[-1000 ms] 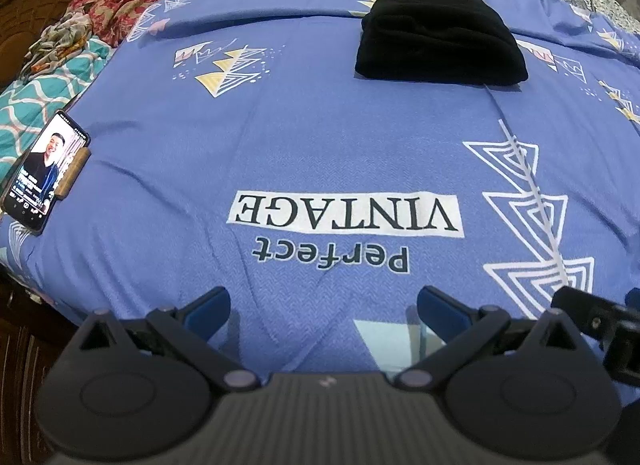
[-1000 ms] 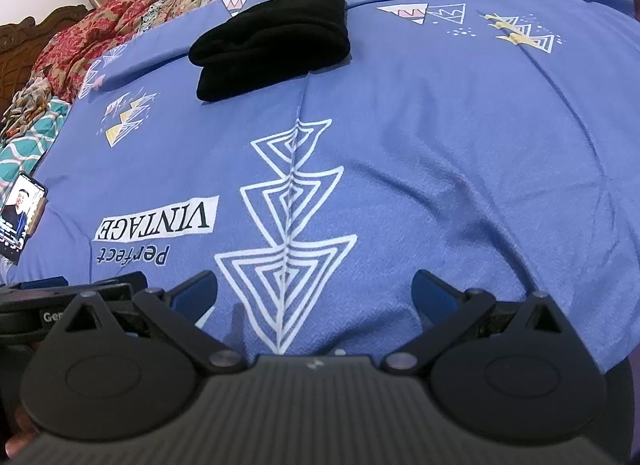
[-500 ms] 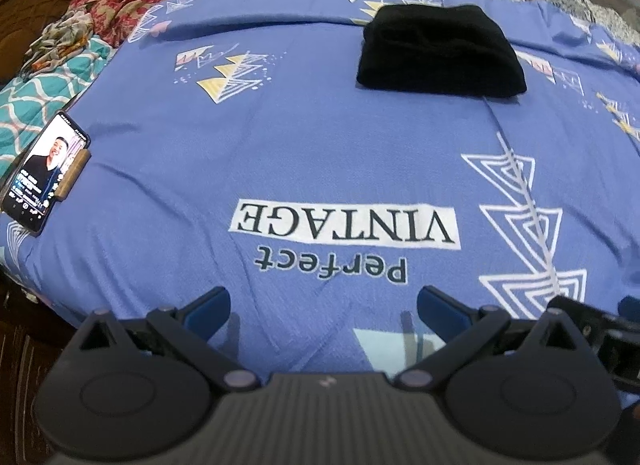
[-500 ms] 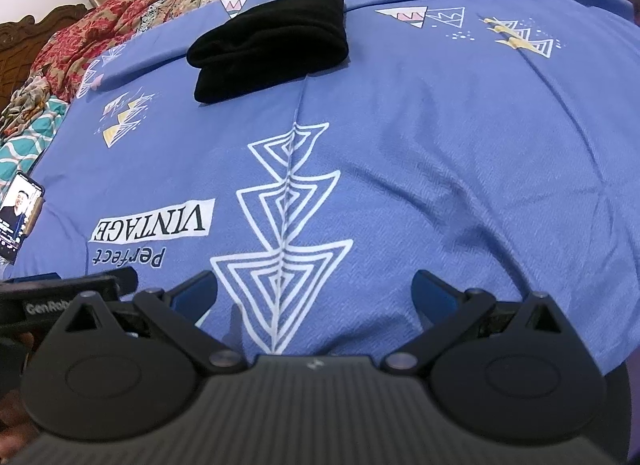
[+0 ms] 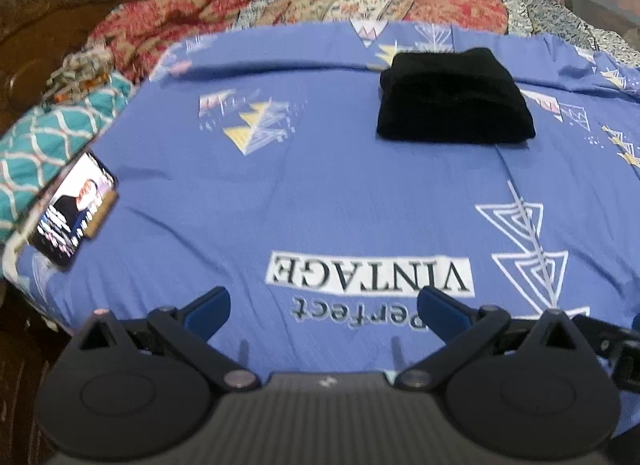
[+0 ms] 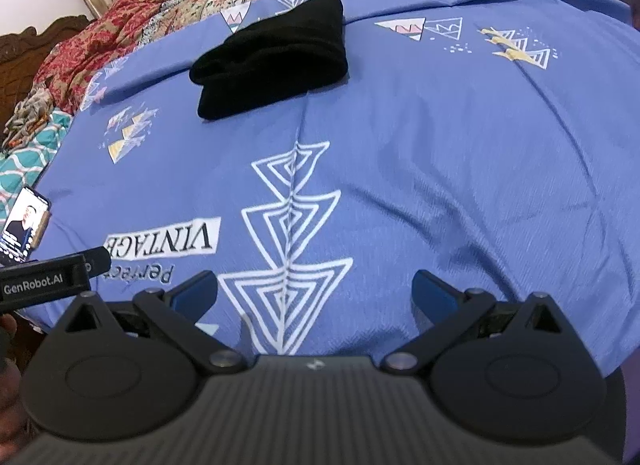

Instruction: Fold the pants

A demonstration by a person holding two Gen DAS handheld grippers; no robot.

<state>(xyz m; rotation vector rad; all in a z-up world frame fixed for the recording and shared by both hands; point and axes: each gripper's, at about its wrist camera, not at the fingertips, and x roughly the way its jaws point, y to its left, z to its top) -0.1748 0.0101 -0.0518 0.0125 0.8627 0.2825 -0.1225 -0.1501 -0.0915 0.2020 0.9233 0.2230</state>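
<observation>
Black pants (image 5: 454, 99) lie folded into a thick rectangular bundle at the far side of the blue bedsheet (image 5: 320, 185); the right wrist view shows the same pants (image 6: 276, 55) up and to the left. My left gripper (image 5: 324, 307) hovers open over the near edge of the bed, far from the pants, nothing between its blue fingers. My right gripper (image 6: 316, 291) is open too, over the printed triangle pattern near the bed's front edge, holding nothing. The left gripper's body (image 6: 48, 279) shows at the left of the right wrist view.
A phone (image 5: 72, 211) with a lit screen lies at the left edge of the sheet, also seen as the phone (image 6: 24, 225) in the right wrist view. Red patterned and teal blankets (image 5: 200, 21) are piled at the back left. A dark wooden headboard (image 5: 44, 25) stands left.
Both grippers have pulled back and tilted up slightly, so more of the far bed and the curtain shows. The pants have not moved. Both grippers stay open.
</observation>
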